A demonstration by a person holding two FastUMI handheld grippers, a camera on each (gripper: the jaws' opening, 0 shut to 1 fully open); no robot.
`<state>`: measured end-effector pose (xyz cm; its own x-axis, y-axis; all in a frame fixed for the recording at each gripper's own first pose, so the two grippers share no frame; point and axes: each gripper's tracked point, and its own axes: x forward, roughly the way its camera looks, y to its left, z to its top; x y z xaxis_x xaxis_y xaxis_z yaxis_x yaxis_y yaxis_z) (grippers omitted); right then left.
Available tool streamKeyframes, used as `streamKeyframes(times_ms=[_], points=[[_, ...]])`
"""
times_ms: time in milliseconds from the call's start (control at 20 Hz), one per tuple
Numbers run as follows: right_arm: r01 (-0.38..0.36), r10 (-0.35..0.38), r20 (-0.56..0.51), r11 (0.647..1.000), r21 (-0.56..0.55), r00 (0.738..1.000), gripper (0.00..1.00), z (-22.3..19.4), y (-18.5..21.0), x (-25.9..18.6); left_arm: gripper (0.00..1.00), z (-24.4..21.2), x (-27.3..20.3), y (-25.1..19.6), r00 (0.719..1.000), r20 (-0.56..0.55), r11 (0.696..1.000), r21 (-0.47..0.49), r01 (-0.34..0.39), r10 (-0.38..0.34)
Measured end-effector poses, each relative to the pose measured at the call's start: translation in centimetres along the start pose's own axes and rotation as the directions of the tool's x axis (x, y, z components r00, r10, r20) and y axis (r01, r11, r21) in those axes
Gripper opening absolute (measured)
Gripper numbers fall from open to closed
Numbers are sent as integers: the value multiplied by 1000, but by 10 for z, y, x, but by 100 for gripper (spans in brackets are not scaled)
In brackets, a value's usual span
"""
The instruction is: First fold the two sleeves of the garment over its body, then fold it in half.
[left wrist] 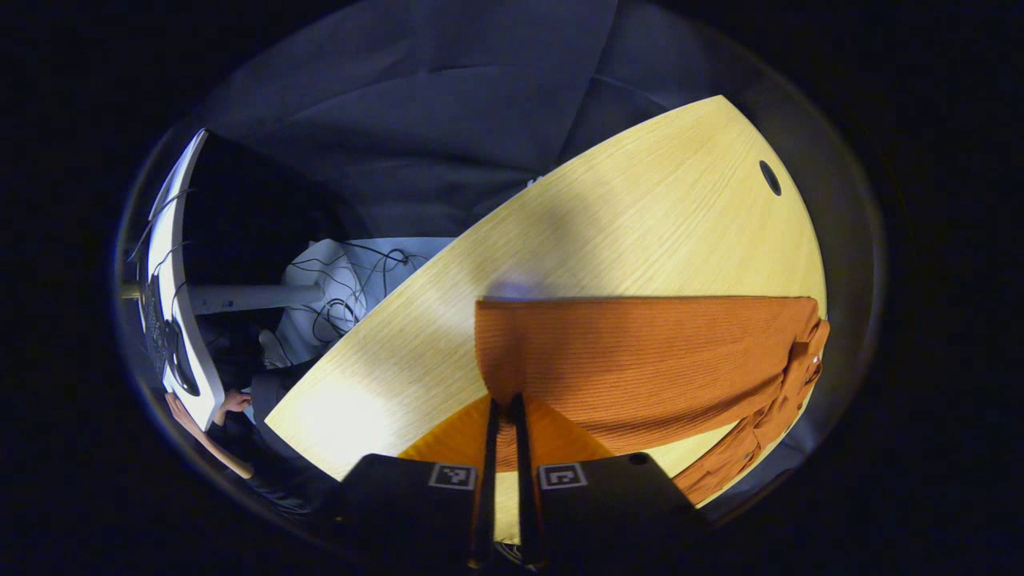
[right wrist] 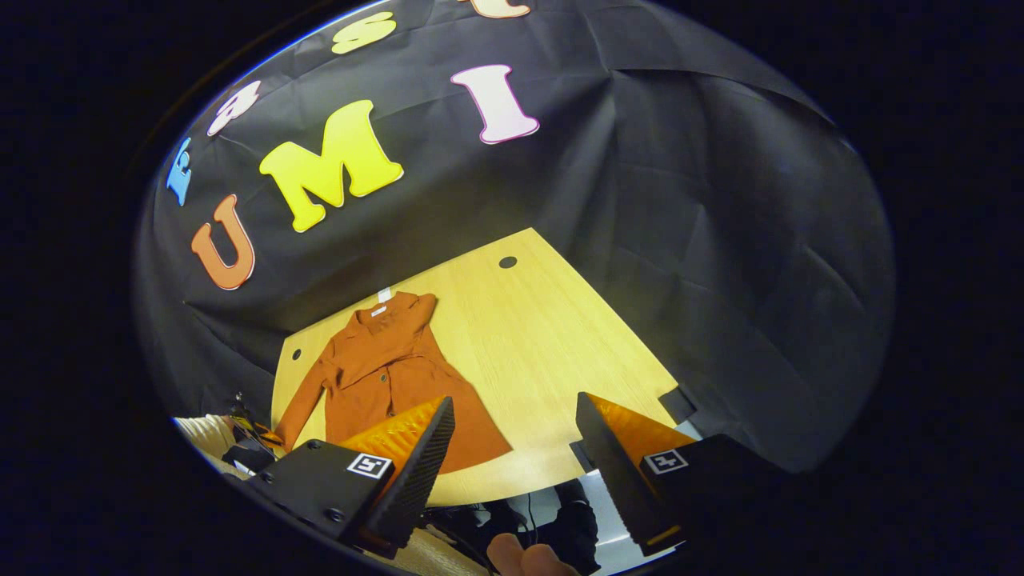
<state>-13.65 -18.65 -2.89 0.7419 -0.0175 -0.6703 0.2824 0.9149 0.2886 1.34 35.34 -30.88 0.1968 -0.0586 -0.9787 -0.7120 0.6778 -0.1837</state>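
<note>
The desk [right wrist: 552, 336] is seen in the right gripper view as a pale wooden top set against the booth's black wall. On it the orange garment [right wrist: 384, 376] is laid flat, its long axis running from the collar by the far edge to the hem by the near edge, in the left half of the desk as that view has it. One sleeve [right wrist: 308, 400] is seen stretched down along the left edge, not yet folded over the body; the other sleeve cannot be made out.

In the left gripper view the hem [left wrist: 632, 352] is seen just ahead of the left gripper [left wrist: 504, 416], whose fingers are drawn almost together with only a narrow slit between. Whether cloth is pinched there cannot be told, since the tips lie over the hem's edge.

The right gripper [right wrist: 512, 424] is held high and well back from the near edge, its jaws spread wide with nothing between them.

The left gripper is judged much the nearer to the garment. The sleeve folds are judged still to be done.
</note>
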Motion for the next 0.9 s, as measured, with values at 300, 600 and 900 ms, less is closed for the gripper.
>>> streamKeyframes(times_ms=[300, 600, 900], points=[[-26, 27, -13, 999, 29, 1000, 94, 3, -8, 15, 3, 0, -23, -27, 998, 33, 999, 21, 48, -49], [-80, 83, -52, 995, 56, 995, 98, 7, -16, 56, 3, 3, -107, -132, 978, 100, 969, 186, 162, -183], [-96, 104, -80, 990, 105, 991, 98, 6, -40, 92, 0, -25, -177, -252, 949, 154, 895, 402, 193, -274]])
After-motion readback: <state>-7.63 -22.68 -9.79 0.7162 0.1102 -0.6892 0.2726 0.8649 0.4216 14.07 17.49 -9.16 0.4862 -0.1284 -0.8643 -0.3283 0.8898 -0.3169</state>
